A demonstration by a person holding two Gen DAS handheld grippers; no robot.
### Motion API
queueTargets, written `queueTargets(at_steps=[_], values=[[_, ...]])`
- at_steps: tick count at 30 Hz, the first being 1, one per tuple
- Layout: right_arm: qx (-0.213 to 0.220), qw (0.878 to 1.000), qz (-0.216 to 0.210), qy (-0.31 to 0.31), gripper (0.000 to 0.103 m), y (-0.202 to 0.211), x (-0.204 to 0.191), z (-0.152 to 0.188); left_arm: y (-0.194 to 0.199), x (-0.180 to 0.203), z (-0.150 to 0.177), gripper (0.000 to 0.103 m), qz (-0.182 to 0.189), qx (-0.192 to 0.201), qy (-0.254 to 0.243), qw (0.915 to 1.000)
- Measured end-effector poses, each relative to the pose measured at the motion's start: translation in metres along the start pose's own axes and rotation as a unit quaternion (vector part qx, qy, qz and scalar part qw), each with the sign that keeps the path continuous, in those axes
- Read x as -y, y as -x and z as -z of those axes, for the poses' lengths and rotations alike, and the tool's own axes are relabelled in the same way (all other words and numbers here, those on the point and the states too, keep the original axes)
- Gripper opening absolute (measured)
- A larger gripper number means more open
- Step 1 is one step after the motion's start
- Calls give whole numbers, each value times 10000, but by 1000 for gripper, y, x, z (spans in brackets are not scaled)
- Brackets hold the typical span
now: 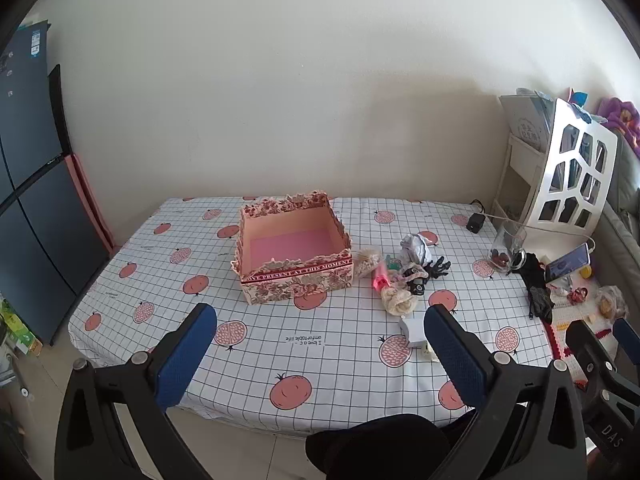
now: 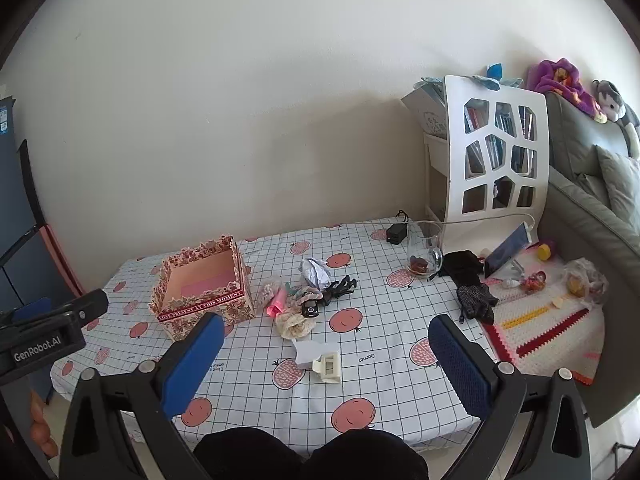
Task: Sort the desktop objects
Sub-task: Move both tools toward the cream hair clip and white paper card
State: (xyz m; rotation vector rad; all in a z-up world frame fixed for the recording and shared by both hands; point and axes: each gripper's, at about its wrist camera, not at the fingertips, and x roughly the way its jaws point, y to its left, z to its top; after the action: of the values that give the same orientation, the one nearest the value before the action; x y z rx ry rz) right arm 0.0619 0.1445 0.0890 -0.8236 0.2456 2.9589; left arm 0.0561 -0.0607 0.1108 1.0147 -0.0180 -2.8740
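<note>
A pink floral open box (image 1: 294,254) (image 2: 202,290) stands on the checked tablecloth, with nothing visible inside. To its right lies a pile of small items: a cream scrunchie (image 1: 400,300) (image 2: 294,324), a pink object (image 1: 379,278) (image 2: 276,304), a black claw clip (image 1: 438,268) (image 2: 340,286), crumpled paper (image 1: 416,248) (image 2: 316,272). A white clip (image 2: 320,356) (image 1: 412,330) lies nearer. My left gripper (image 1: 320,320) is open and empty above the front of the table. My right gripper (image 2: 326,330) is open and empty, the white clip between its fingers in view.
A glass jug (image 2: 424,254) (image 1: 506,248), black charger (image 2: 396,234), black cloth (image 2: 474,294) and propped phone (image 2: 508,248) sit at the right. A crochet mat (image 2: 548,320) holds snacks. White shelf (image 2: 496,148) and sofa (image 2: 592,208) stand right; dark cabinet (image 1: 28,168) left.
</note>
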Motion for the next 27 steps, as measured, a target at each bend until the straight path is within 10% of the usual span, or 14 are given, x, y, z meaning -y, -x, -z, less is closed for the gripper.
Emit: queueTargets(at_steps=[27], values=[[-448, 9982, -265, 312, 103, -42, -12, 16, -48, 27, 26, 103, 311, -304, 283, 9987]])
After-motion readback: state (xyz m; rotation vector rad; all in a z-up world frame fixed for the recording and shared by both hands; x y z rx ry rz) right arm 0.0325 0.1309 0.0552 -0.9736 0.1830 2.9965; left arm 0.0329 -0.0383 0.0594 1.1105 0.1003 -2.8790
